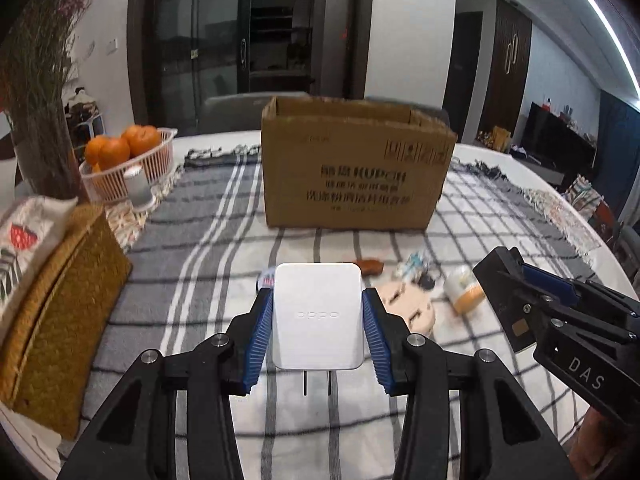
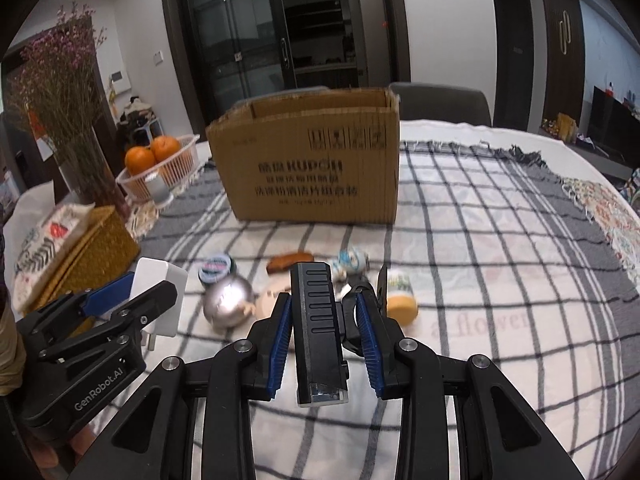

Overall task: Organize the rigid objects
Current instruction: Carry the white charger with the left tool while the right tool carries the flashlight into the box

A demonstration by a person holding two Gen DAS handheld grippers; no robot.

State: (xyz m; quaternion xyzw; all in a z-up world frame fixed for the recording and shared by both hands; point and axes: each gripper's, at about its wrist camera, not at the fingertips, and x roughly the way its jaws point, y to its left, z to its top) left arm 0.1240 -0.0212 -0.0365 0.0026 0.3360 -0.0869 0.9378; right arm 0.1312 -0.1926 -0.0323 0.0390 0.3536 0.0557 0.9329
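Right gripper [image 2: 324, 300] clamped on a black device [image 2: 316, 332].
At lower left, the left gripper [image 2: 132, 292] gripped a white charger [image 2: 162, 292].

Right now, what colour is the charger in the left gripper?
White charger, clearest in the left wrist view.

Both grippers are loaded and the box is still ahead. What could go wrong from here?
1. The black device looks loosely seated in the right gripper: a gap shows on its right side, so it may slip.
2. Both grippers heading for the narrow cardboard box could collide.
3. The white charger hangs prongs-down and may snag the box wall.
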